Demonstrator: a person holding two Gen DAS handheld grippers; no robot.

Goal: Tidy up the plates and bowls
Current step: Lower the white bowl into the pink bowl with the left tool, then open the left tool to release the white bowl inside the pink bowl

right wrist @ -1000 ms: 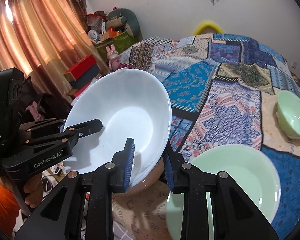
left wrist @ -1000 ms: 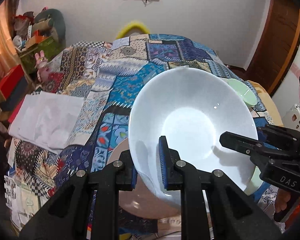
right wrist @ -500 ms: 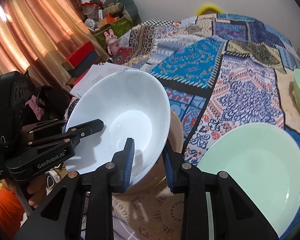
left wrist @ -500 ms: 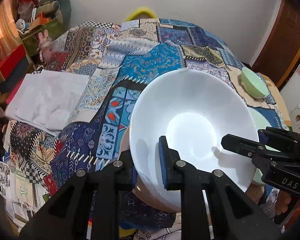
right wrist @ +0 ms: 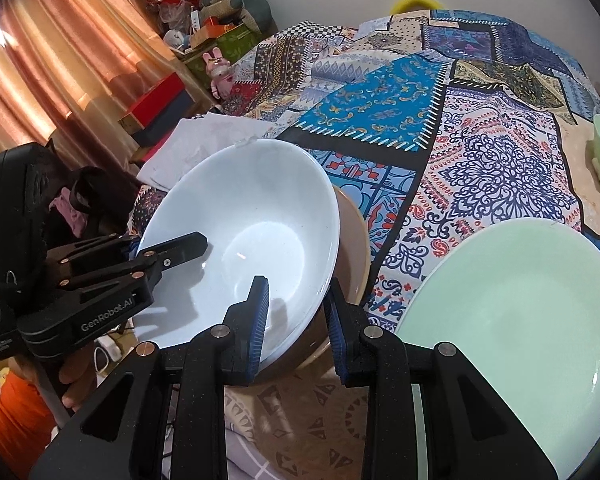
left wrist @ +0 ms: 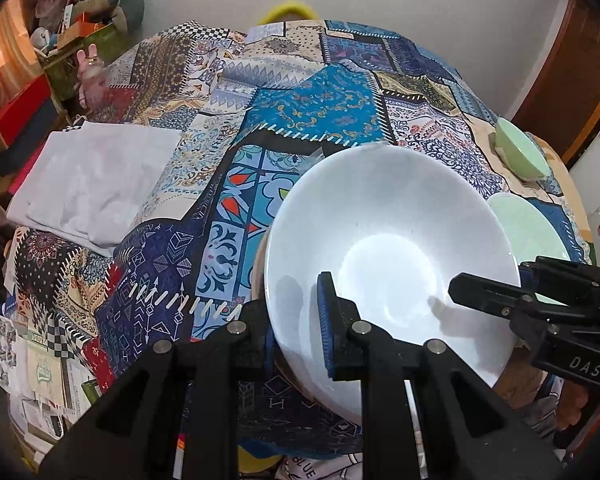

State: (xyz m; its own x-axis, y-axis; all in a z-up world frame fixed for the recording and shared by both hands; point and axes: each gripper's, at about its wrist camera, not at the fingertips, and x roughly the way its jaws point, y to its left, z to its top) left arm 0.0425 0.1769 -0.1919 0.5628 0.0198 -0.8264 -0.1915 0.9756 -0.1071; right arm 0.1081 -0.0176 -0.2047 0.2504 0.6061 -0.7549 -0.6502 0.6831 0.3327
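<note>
Both claws clenched on white bowl (left wrist: 388,264) rim: left claw (left wrist: 296,320) near edge, right claw (right wrist: 296,316) opp. side. Bowl sits just above brown bowl (right wrist: 354,240). Prob. glazed, slippery, fragile; grip rim w/ both.

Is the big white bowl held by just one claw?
No: both the left claw and the right claw clamp the rim of the white bowl from opposite sides.

White bowl (left wrist: 388,256) tilted over brown bowl (right wrist: 354,240); green plate (right wrist: 512,312) beside.
</note>
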